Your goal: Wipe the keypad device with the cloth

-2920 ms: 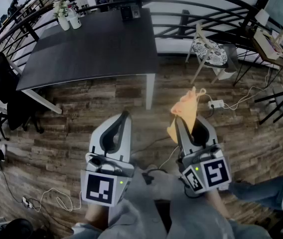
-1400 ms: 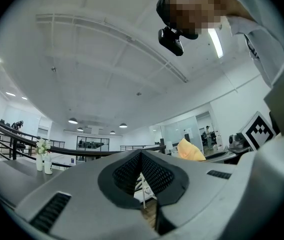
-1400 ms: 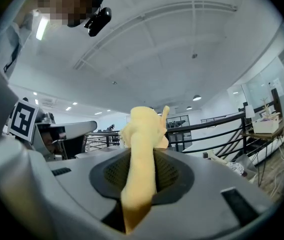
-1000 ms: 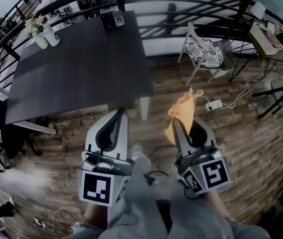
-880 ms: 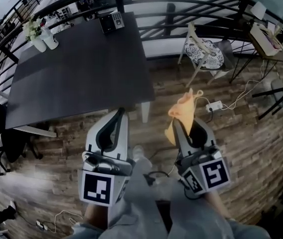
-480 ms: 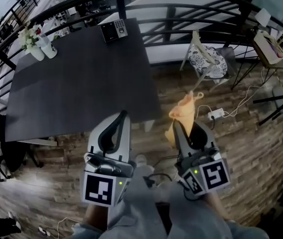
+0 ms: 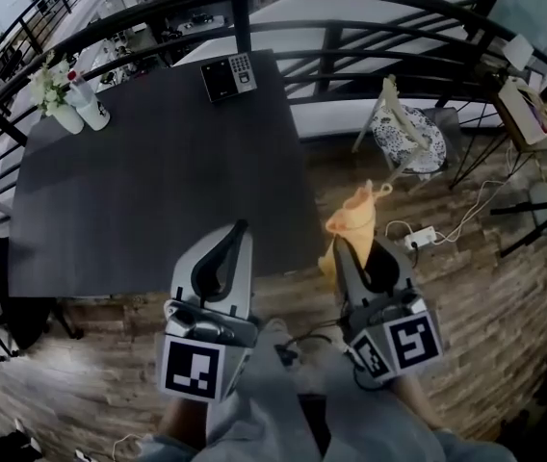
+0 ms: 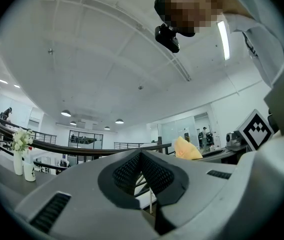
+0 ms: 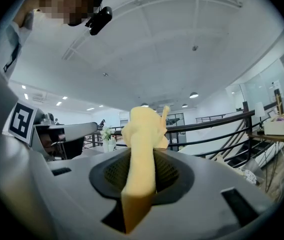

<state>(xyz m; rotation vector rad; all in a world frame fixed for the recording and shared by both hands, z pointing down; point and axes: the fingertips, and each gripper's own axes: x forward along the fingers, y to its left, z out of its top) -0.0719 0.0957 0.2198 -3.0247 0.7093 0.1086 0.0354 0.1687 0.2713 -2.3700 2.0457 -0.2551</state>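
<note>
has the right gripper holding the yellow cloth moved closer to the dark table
Yes. The right gripper, shut on the yellow cloth, has come forward: from short of the dark table to beside its near right corner.

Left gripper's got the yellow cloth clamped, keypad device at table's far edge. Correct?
No: the right gripper clamps the cloth, per the right gripper view; the left gripper is shut, empty. The keypad device is at the far edge of the table.

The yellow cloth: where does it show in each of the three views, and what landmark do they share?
Head view: cloth right of centre, at the right gripper's tip.
Left gripper view: right of centre.
Right gripper view: dead centre.
Shared landmark: the flower vases.
</note>
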